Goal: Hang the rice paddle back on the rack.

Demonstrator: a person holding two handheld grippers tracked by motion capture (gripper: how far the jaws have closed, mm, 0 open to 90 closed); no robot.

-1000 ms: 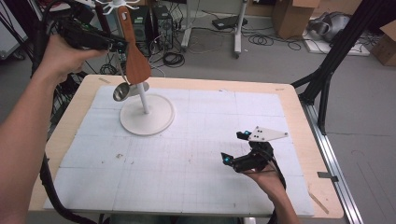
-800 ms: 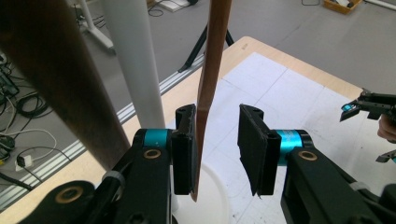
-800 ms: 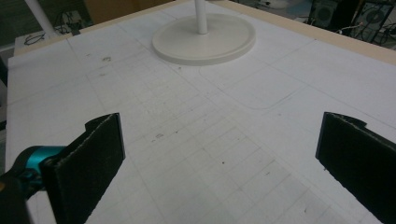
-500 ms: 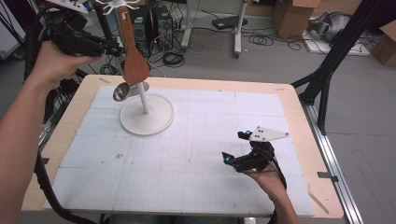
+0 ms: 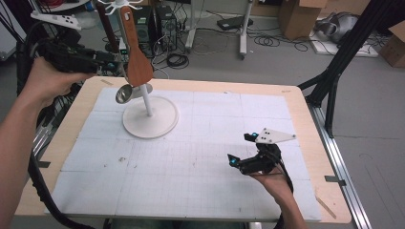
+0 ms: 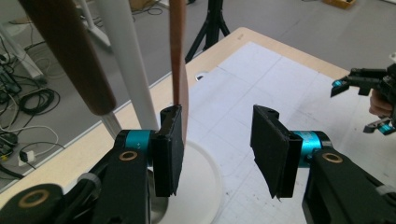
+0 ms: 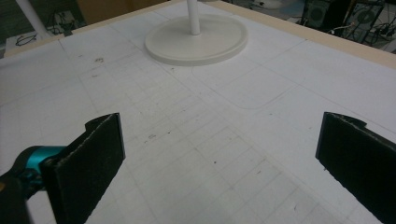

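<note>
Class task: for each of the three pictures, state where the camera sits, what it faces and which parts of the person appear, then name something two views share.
High view: above the near table edge, facing forward-down; both forearms, left gripper, right gripper.
Left gripper view: behind open jaws, facing the hanging brown wooden spatula; person's far hand.
Right gripper view: low, behind open jaws, facing the white round-based stand.
Shared: that stand.

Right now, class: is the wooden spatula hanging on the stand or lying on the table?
Hanging. The wooden spatula dangles upright from the white stand, its blade clear of the base.
</note>
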